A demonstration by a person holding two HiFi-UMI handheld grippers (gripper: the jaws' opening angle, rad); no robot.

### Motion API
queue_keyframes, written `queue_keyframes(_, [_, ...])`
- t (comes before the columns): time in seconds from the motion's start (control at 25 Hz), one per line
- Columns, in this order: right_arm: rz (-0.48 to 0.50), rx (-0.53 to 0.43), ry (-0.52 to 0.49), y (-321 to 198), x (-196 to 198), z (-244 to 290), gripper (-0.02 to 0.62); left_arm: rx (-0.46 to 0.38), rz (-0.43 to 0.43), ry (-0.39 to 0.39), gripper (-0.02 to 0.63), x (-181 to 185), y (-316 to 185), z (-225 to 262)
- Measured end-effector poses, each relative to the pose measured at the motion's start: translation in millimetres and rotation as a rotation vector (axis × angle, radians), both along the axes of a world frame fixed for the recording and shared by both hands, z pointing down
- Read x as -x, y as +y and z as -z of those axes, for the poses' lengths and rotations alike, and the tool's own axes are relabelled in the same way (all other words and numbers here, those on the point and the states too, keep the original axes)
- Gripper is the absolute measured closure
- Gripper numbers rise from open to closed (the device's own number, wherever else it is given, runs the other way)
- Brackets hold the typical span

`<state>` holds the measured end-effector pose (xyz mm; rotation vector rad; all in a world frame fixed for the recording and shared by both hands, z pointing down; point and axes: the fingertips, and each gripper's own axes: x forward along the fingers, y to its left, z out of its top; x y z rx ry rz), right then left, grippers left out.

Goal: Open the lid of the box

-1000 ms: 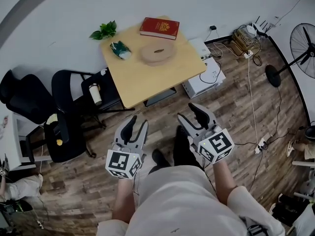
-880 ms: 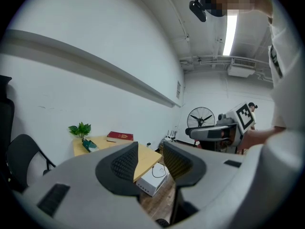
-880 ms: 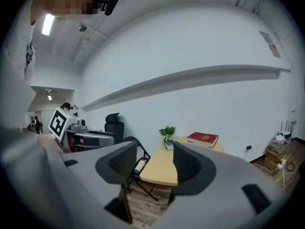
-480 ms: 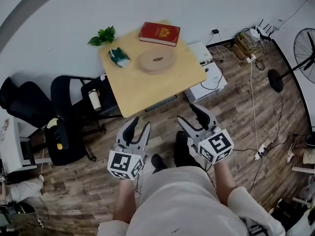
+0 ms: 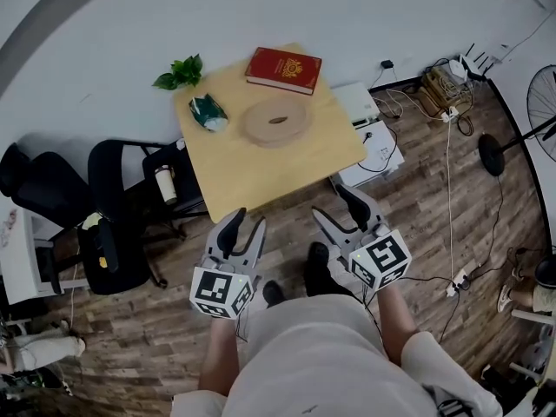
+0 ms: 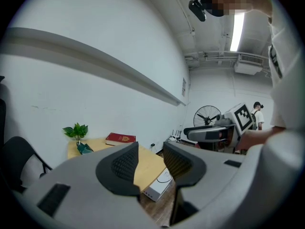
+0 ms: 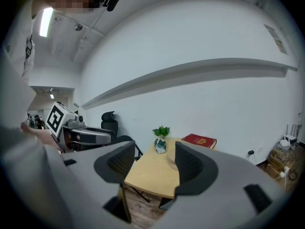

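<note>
A red, book-shaped box (image 5: 283, 69) lies shut at the far edge of the wooden table (image 5: 261, 168), and it also shows as the red box (image 6: 120, 139) and the red box (image 7: 198, 140). A round, flat wooden container (image 5: 277, 122) sits at the table's middle. Both grippers are held low over the floor, well short of the table. My left gripper (image 5: 244, 226) is open and empty, as the left gripper (image 6: 150, 159) shows. My right gripper (image 5: 337, 208) holds nothing, and the jaws of the right gripper (image 7: 155, 163) are opening.
A small potted plant (image 5: 180, 75) and a green packet (image 5: 208, 111) stand at the table's far left. Black chairs (image 5: 113, 233) crowd the table's left side. White cases (image 5: 373, 142) lie on the floor to its right, with cables (image 5: 443, 85) and a standing fan (image 5: 521, 137) beyond.
The table has slid slightly nearer and lower in the head view. The right gripper's jaws have spread a little. Both grippers stay in about the same place in front of the person.
</note>
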<state>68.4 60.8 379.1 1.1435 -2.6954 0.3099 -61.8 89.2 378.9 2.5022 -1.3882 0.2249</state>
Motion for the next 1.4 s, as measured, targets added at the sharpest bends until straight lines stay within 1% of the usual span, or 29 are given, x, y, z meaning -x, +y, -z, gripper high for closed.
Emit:
queue_keyframes(0.2, [0.037,-0.006,0.004,-25,-8,-4,0.334,0.008,0.018,-0.012,0.462,-15,-19,-2])
queue_keyframes(0.4, [0.081,-0.005,0.025,-50,-17,-11,0.324,0.019,0.055,-0.021,0.462,-28,-39,-5])
queue_keyframes(0.72, [0.162,-0.032,0.083,-84,-35,-18,0.318,0.032,0.115,-0.023,0.462,-57,-66,-13])
queue_keyframes(1.04, [0.255,-0.049,0.164,-93,-46,-33,0.314,0.051,0.149,-0.028,0.462,-81,-77,-23])
queue_keyframes(1.16, [0.270,-0.055,0.179,-98,-45,-36,0.314,0.057,0.151,-0.032,0.462,-83,-77,-25])
queue_keyframes(1.4, [0.286,-0.063,0.220,-105,-36,-47,0.313,0.065,0.159,-0.038,0.462,-73,-76,-29])
